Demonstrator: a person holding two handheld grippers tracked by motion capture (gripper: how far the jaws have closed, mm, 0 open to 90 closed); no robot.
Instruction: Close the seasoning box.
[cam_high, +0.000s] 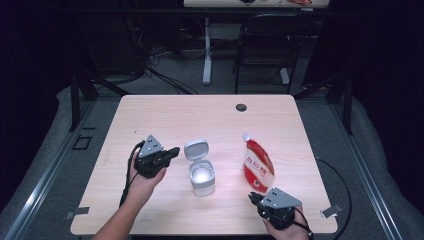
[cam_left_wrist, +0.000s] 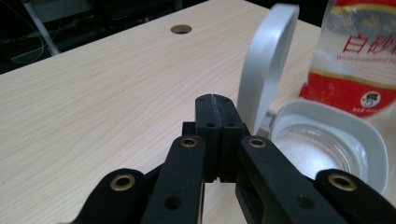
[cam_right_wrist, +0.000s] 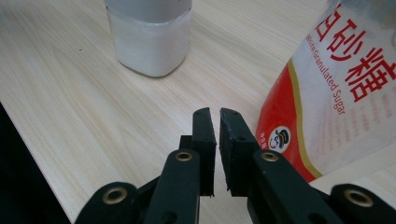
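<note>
At the near right edge of the pale wood-grain table (cam_high: 150, 115): right gripper (cam_right_wrist: 215, 112), matte black jaws a thin slit apart, empty. Just beyond: glossy red-and-white sugar pouch (cam_high: 257, 162). Left of the pouch: squarish white jar (cam_high: 202, 177), rounded lid (cam_high: 195, 149) hinged upright, white grains inside. Beside the jar: left gripper (cam_left_wrist: 214, 100), pressed fully together, empty.

This looks like a lab or recording studio: black curtains (cam_high: 30, 75) enclose a lone wooden table (cam_high: 165, 115) on grey carpet, with cables (cam_high: 160, 75) (tangled behind) and an empty chair (cam_high: 262, 45).
</note>
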